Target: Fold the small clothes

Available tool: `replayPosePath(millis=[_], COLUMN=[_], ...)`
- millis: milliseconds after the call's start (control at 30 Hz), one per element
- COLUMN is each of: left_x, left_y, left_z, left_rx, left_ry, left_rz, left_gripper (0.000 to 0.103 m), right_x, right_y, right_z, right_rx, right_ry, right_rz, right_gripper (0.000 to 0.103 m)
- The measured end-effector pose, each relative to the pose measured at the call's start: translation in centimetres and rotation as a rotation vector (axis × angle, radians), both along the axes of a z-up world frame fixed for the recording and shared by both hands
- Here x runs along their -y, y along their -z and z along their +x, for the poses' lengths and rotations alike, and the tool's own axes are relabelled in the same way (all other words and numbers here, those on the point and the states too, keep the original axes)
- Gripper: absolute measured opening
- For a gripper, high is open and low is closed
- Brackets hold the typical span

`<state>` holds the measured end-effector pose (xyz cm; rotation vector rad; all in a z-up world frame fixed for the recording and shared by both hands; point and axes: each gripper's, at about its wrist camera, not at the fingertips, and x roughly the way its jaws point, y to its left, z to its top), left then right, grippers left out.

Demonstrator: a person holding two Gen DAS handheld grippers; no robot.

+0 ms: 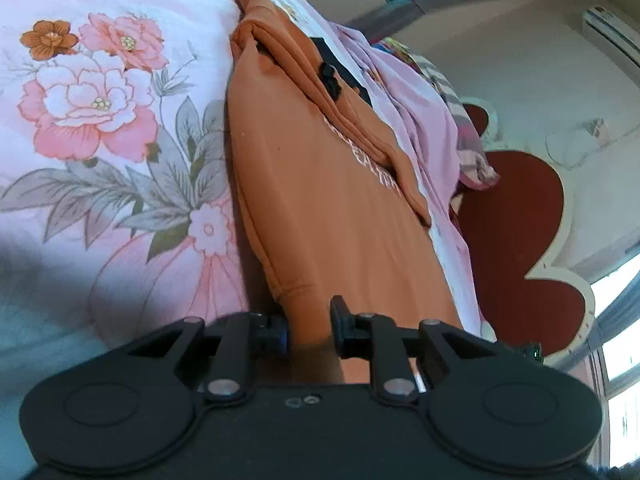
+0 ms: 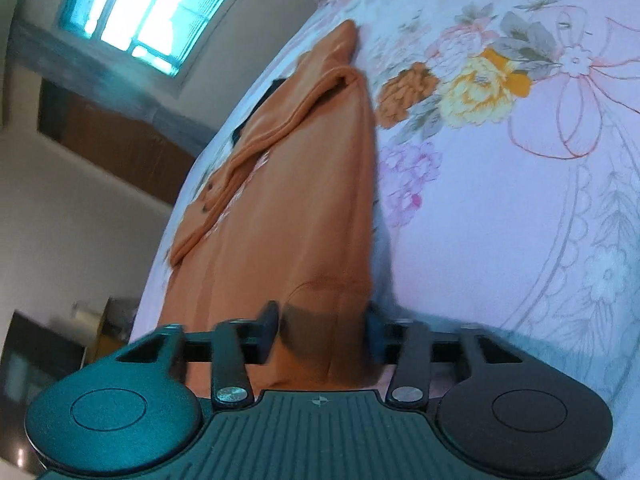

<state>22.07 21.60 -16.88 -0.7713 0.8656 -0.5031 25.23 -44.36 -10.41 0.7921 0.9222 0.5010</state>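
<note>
A soft orange knit garment (image 1: 320, 208) lies long and creased on the floral pink bedsheet (image 1: 100, 120); the left gripper (image 1: 310, 330) and the right gripper (image 2: 322, 330) each clamp its near hem.

Under me spreads a pale pink bedsheet (image 1: 100, 128) printed with big pink and orange flowers and grey leaves. Off to one side I see a dark red headboard (image 1: 516, 224) with a white scalloped edge against a pale wall (image 1: 520, 64). My other view catches a bright window (image 2: 152, 12) with a teal frame.
</note>
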Motion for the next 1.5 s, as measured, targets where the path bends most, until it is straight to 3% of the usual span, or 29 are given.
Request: replayPosePath(millis=[67,200,300,400,433,467,567,800,967,1133,1300,1367,1400,1433,1500], left_x=[0.4,0.7,0.1,0.1,0.1,0.1,-0.3,-0.4,-0.8,-2.5,-3.2,-3.0,-3.1,-3.3,-4.3], left_y=[0.0,-0.8,-0.5,-0.4,-0.3,-0.3,-0.2,-4.9,-9.2,-10.2,-6.4,-3.7,-2.4,-1.9,-1.8], left_z=[0.2,-0.6,-0.9,-0.8,-0.8,-0.7,-0.5,1.7,9.6,20.5,31.8,34.8,35.6,35.8,35.3], left_rx=[-0.002,0.034,0.024,0.033,0.034,0.022,0.037,0.186,0.276,0.296,0.189,0.075,0.016,0.011,0.051], left_ry=[-0.040,-0.025,-0.019,-0.009,-0.008,-0.015,-0.044,-0.051,-0.076,-0.134,-0.194,-0.206,-0.221,-0.222,-0.216], left_rz=[0.026,0.065,0.051,0.018,0.024,0.050,-0.010,-0.075,-0.099,-0.087,-0.029,0.031,0.019,-0.011,-0.085], left_gripper=[0.005,0.005,0.013,0.024,0.021,0.007,0.005,0.005,0.005,0.005,0.005,0.008,0.008,0.010,0.017], right_x=[-0.1,0.4,0.4,0.0,-0.2,-0.4,-0.5,-0.1,-0.9,-2.3,-4.2,-5.3,-5.7,-5.5,-4.0], right_y=[0.7,0.8,0.8,0.5,0.5,0.4,-0.1,-5.5,-10.1,-11.8,-7.5,-4.6,-2.9,-1.8,-0.2], right_z=[0.2,-0.4,-0.6,-0.1,0.1,0.2,0.5,1.3,8.3,20.5,33.0,36.0,37.1,37.5,37.1], right_rx=[0.007,0.035,0.033,0.037,0.039,0.040,0.063,0.226,0.315,0.313,0.144,0.079,0.009,-0.023,-0.012], right_ry=[0.014,0.002,-0.011,-0.021,-0.028,-0.036,-0.058,-0.034,0.006,0.059,0.153,0.158,0.157,0.170,0.211], right_rz=[0.008,0.043,0.019,0.024,0.014,0.000,-0.029,0.000,0.036,0.049,0.052,-0.005,-0.013,0.012,0.131], right_gripper=[0.014,0.014,0.014,0.026,0.026,0.026,0.014,0.013,0.013,0.013,0.013,0.014,0.015,0.021,0.023])
